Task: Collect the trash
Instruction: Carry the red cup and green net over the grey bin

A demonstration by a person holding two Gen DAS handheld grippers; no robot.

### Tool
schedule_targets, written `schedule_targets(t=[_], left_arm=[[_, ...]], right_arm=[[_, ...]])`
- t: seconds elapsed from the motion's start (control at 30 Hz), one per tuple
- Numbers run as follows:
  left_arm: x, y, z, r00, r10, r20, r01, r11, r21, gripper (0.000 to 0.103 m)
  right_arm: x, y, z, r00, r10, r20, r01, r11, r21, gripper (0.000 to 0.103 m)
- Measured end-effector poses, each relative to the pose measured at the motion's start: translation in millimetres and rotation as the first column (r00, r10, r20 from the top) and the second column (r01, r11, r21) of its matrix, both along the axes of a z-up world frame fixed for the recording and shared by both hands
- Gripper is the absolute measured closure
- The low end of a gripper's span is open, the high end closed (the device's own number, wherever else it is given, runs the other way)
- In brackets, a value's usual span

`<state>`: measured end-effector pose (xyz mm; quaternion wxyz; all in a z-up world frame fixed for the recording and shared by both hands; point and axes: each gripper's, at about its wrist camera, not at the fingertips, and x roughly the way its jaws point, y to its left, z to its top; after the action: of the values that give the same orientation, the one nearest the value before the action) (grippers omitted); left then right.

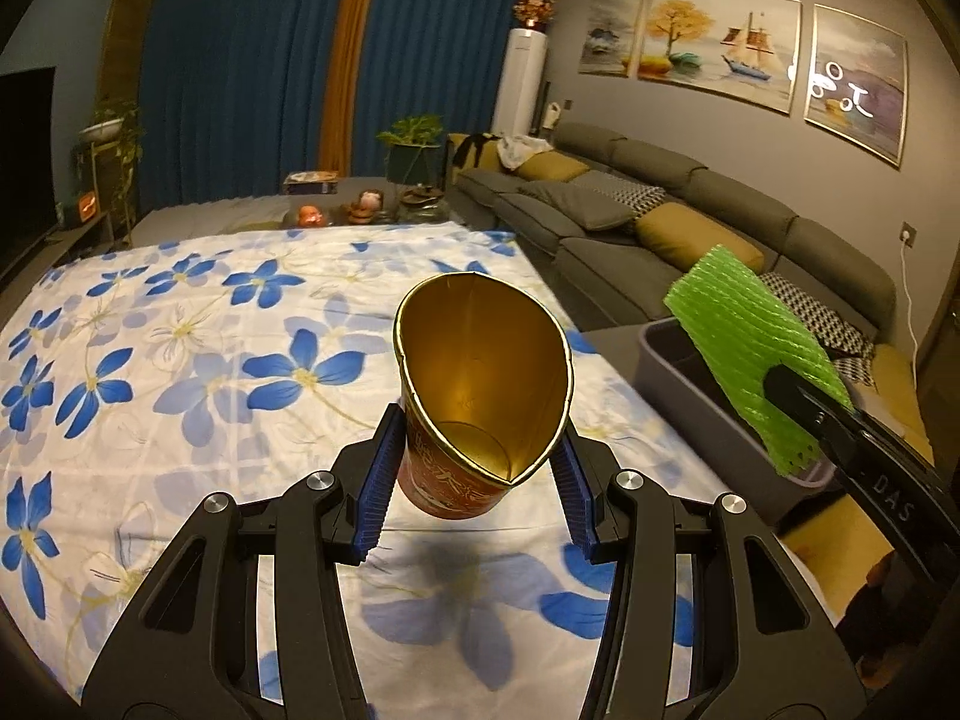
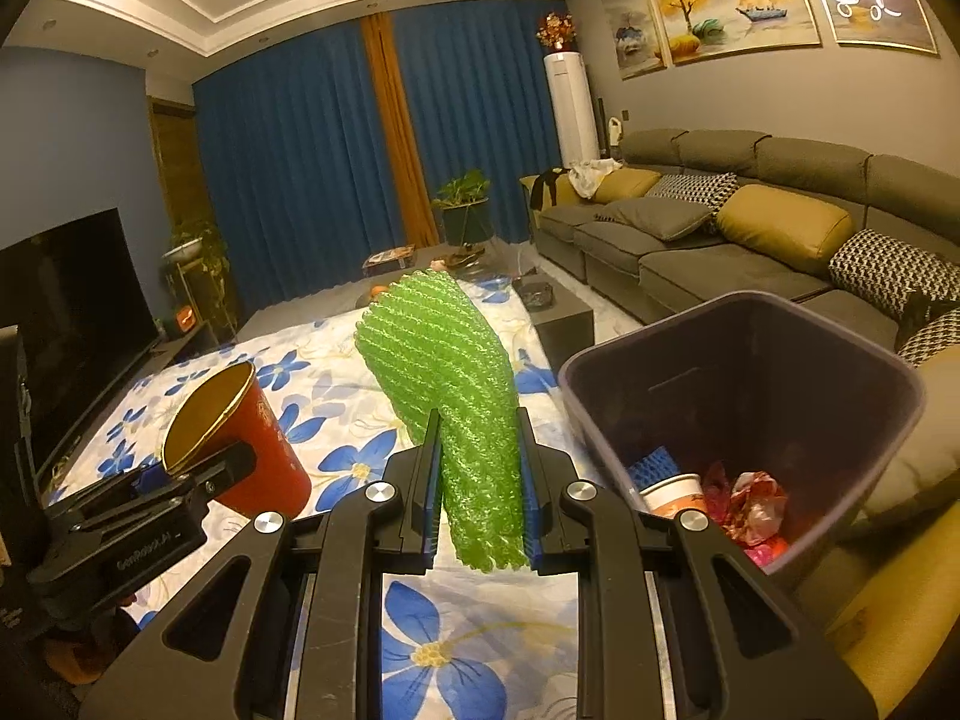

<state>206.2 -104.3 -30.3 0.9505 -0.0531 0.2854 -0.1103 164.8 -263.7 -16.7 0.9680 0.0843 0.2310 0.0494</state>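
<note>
Pinched between the blue pads of the left gripper (image 1: pixel 477 468): a red cup (image 1: pixel 480 384), squeezed out of round, gold lining showing, mouth tilted up and away from the jaws, base hanging clear above a flowered cloth (image 1: pixel 180 330). Left jaws held part-way in, pressing both sides of the cup wall.

Clamped in the right gripper (image 2: pixel 477 480): a green foam net (image 2: pixel 444 372), standing upright between the jaws, its long upper end rising well past the fingertips and curling away, its ragged lower end dropping just behind the pads. Right jaws drawn close together on the net.

Just right of the right jaws and slightly ahead: a dark bin (image 2: pixel 744 312), open top tilted toward the camera, holding a paper cup (image 2: pixel 672 492), pink wrappers (image 2: pixel 750 504) and a scrap of blue netting (image 2: pixel 651 462). Net not yet over the rim.

Seen from the left wrist: net and right fingers off to the right of the left jaws, in front of the bin's near wall. Seen from the right wrist: cup and left gripper low to the left, apart from the net.

Beyond both jaws: sofa (image 1: pixel 660 192) along the right wall, blue curtains (image 2: pixel 300 150) behind.
</note>
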Motion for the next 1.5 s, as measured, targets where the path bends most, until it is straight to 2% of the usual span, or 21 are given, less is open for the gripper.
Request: schedule_targets(t=[0.37,0.73,1.1,1.5], left_arm=[[-6,-44,17,0.995,-0.099,0.031,0.099,0.995,0.007,0.056],[6,-101,28,0.977,-0.208,0.046,0.208,0.978,0.008,0.056],[30,-145,22,0.955,-0.294,0.032,0.294,0.956,0.001,0.056],[53,-179,2,0.932,-0.361,-0.017,0.361,0.932,-0.012,0.056]], right_arm=[[-14,-20,6,0.998,-0.066,0.015,0.066,0.998,-0.015,0.081],[-18,-52,5,0.988,-0.152,0.025,0.153,0.988,-0.032,0.081],[-14,-83,-4,0.97,-0.242,0.007,0.242,0.97,-0.031,0.081],[-7,-104,-17,0.953,-0.301,-0.024,0.3,0.953,-0.033,0.081]])
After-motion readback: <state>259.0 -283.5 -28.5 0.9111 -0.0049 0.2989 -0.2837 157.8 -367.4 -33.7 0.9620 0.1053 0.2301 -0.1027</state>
